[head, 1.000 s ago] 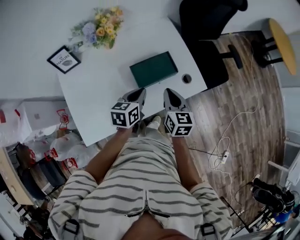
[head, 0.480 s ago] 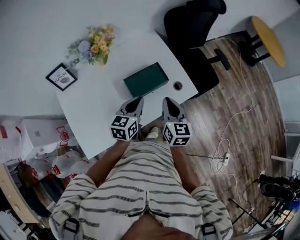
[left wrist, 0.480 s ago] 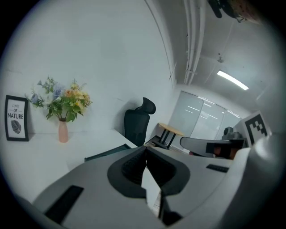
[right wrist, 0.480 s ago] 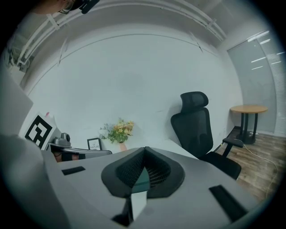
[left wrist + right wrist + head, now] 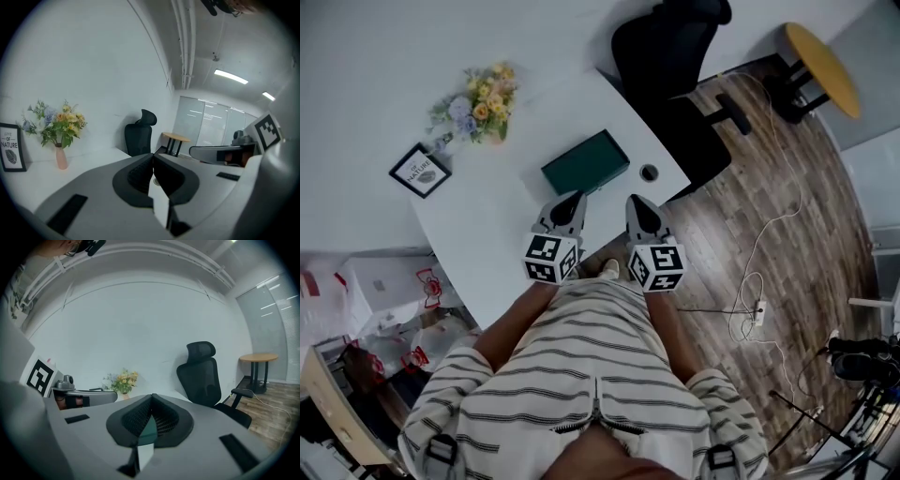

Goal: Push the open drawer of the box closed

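Even, soft ceiling-strip light; heavy fisheye bending, dark vignetted corners, blurred foreground.

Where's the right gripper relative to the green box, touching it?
Apart. Head view shows bare white table between the right gripper and the green box.

The box [image 5: 586, 161] is a flat, dark green rectangle with a plain matte top. It lies flat on the white table [image 5: 487, 216], close to the near edge and toward the right-hand corner, its long sides slanting across the head view. A slightly paler strip runs along its near long side. From above, it cannot be told whether its drawer stands out or is pushed in.
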Tool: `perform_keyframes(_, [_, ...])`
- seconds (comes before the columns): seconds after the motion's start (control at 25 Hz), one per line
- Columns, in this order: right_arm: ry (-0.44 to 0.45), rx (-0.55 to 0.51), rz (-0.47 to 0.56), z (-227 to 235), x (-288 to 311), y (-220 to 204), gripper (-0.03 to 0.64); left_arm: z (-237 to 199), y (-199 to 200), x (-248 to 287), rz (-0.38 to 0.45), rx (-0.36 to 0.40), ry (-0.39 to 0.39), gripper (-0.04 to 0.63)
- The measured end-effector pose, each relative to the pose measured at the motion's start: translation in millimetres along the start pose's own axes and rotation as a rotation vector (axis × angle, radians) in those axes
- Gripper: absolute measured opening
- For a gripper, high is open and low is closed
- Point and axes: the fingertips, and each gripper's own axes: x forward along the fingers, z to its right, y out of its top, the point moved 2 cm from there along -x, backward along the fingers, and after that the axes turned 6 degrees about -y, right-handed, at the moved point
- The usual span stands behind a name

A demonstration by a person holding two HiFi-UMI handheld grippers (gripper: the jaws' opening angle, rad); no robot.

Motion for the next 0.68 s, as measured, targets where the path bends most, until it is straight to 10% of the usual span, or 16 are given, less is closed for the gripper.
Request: perform_keyframes(0.68, [0.019, 0.002, 0.023, 6.5, 14.0, 6.2, -0.006, -3.2, 6.8, 6.0, 0.024, 0.084, 0.022, 0.0])
